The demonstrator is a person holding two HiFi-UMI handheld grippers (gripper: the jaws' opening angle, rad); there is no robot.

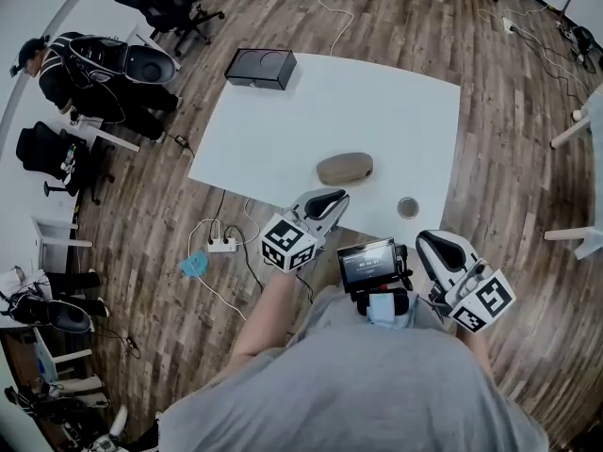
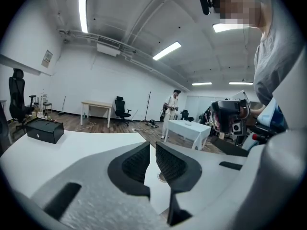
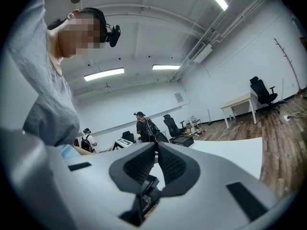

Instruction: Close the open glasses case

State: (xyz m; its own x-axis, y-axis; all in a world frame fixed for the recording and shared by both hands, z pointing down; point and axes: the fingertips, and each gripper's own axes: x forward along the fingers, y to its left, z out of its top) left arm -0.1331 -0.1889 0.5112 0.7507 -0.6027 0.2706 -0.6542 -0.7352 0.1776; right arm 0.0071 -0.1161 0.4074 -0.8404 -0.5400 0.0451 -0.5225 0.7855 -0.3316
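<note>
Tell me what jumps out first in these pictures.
A big white table fills the middle of the head view, with a brown oval glasses case lying towards its near side, apparently already shut. A black box sits at the far left corner, and a small round object lies close to the near edge. The left tool and right tool hang by that near edge, jaws together and empty.

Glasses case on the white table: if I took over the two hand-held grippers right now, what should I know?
Left hand-held gripper: jaws almost together, empty, at the table's near edge beside the glasses case.
Right hand-held gripper: jaws together, empty, near the person's chest.
Case lies on the white table and looks closed from above.
Left: probably only checking the lid.
</note>
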